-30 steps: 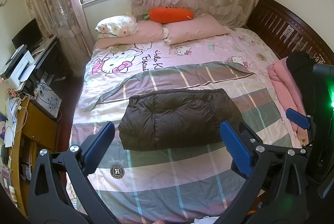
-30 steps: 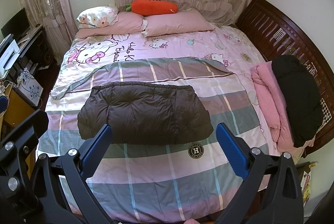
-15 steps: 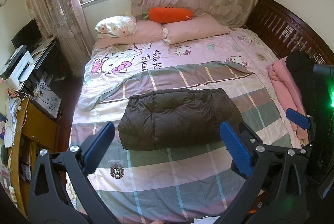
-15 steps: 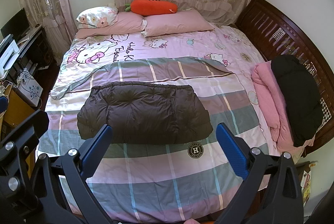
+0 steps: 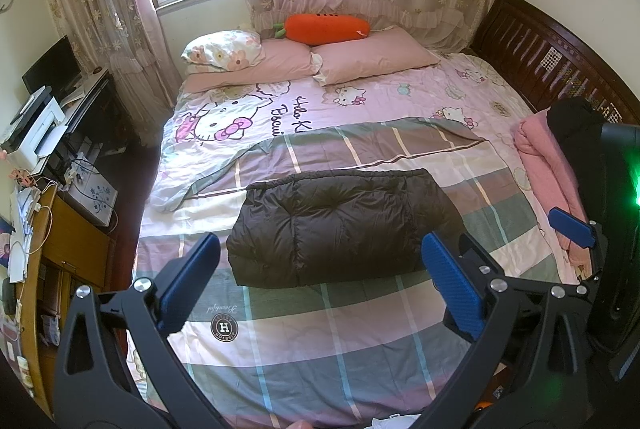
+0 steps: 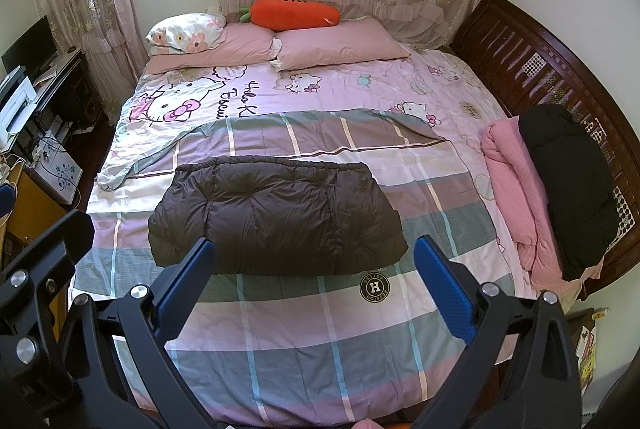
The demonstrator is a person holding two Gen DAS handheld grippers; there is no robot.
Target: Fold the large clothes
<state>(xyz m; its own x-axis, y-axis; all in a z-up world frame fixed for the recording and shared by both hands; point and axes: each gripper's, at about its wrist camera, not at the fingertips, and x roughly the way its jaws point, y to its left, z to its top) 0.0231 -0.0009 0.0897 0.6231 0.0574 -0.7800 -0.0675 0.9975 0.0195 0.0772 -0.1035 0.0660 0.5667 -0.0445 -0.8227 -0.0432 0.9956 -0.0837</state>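
Folded dark puffer jacket (image 5: 340, 227) mid-bed (image 5: 360, 349), toward foot edge. Left gripper (image 5: 320, 289) and right gripper (image 6: 316, 289) both spread wide, empty. Only right view: whole black garment (image 6: 568, 189) atop pink bundle (image 6: 516, 189) at right edge.

Readable text on your bedding

You see "Hello K…" in black script on the pink sheet (image 6: 256, 97), partly covered by the plaid quilt (image 6: 320, 329). The quilt's round badge (image 6: 375, 287) shows a large "H"; its ring lettering is too small to read.
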